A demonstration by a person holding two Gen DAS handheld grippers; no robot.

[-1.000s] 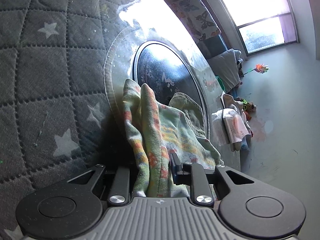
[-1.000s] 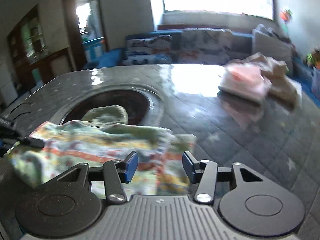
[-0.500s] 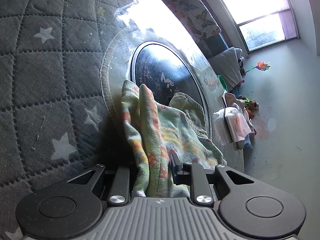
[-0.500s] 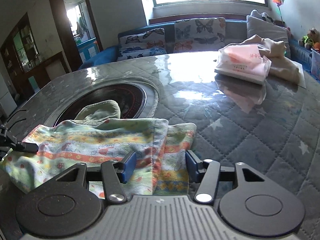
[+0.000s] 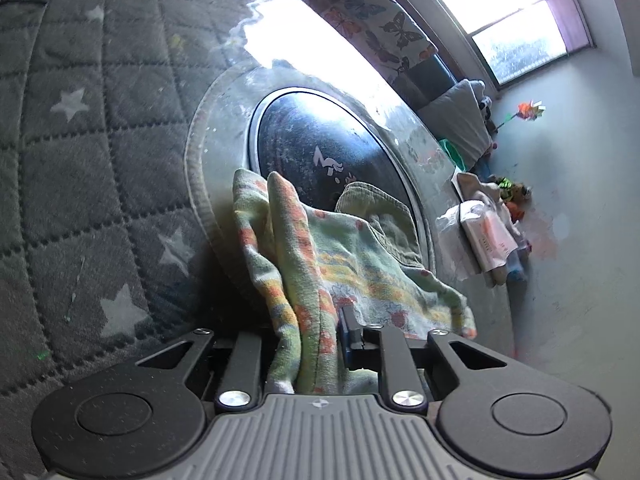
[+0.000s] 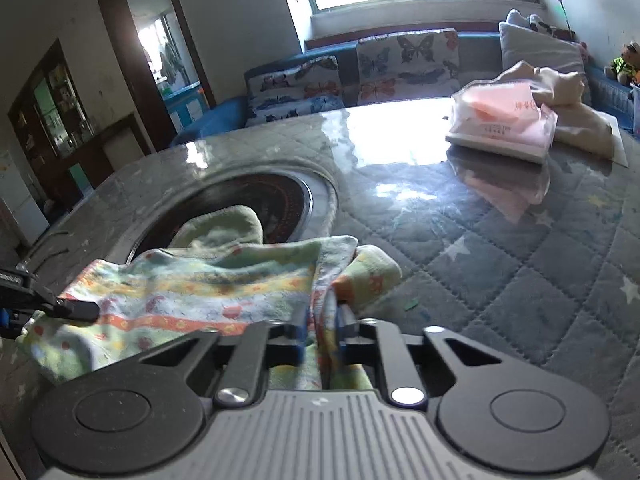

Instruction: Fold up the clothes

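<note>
A small green patterned garment (image 6: 192, 292) with orange and yellow bands lies on the quilted grey table cover, partly over the round black hob. My right gripper (image 6: 322, 326) is shut on the garment's right edge, with cloth bunched between the jaws. My left gripper (image 5: 308, 332) is shut on the garment's other end (image 5: 320, 256); its fingertip (image 6: 74, 309) shows at the left in the right wrist view. A plain green ribbed part of the cloth (image 6: 224, 226) lies over the hob.
The round black hob (image 5: 320, 148) is set in the table (image 6: 520, 248). A tissue pack (image 6: 504, 120) and a beige cloth (image 6: 576, 112) lie at the far right of the table. A sofa with butterfly cushions (image 6: 404, 64) stands behind.
My right gripper moved in on the garment's right edge and closed on it. My left gripper kept its hold and barely moved.
</note>
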